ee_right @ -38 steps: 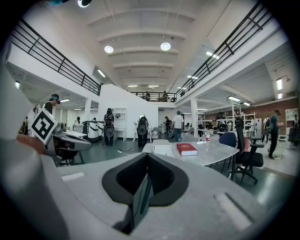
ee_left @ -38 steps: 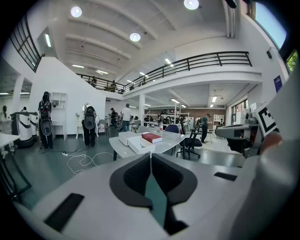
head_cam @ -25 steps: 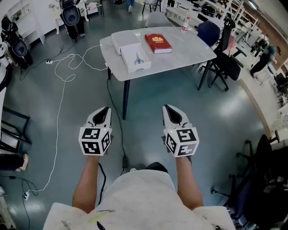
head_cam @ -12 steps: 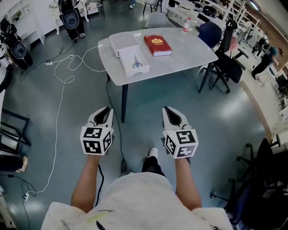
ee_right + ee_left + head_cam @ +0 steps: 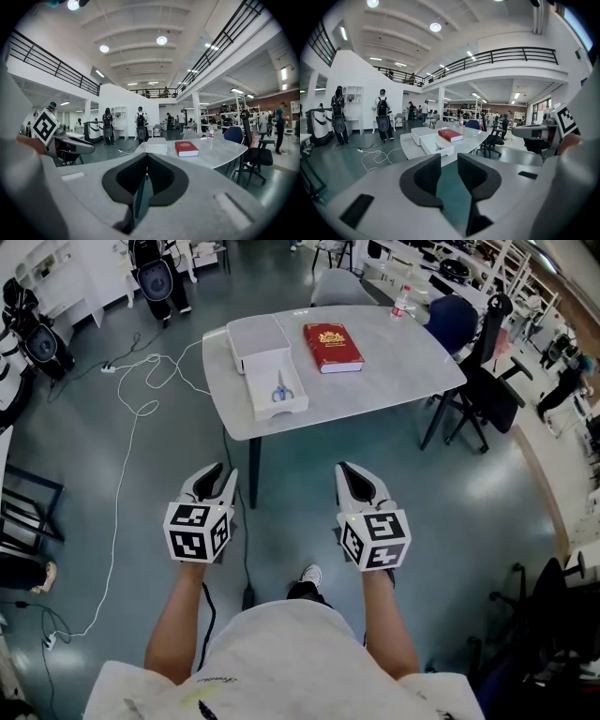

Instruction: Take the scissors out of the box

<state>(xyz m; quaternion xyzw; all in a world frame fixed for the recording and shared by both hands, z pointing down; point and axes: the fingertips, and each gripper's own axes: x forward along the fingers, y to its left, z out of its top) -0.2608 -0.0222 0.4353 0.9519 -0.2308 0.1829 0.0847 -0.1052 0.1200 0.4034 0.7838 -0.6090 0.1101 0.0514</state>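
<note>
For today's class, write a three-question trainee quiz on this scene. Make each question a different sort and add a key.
1. True or false: the scissors lie inside the open box on the table.
2. In the head view, what lies on the table to the right of the box? A. a red book B. a laptop C. a mug
3. Fill in: the right tool has its jaws ____ with nothing between them.

Key: 1 true; 2 A; 3 shut.
</note>
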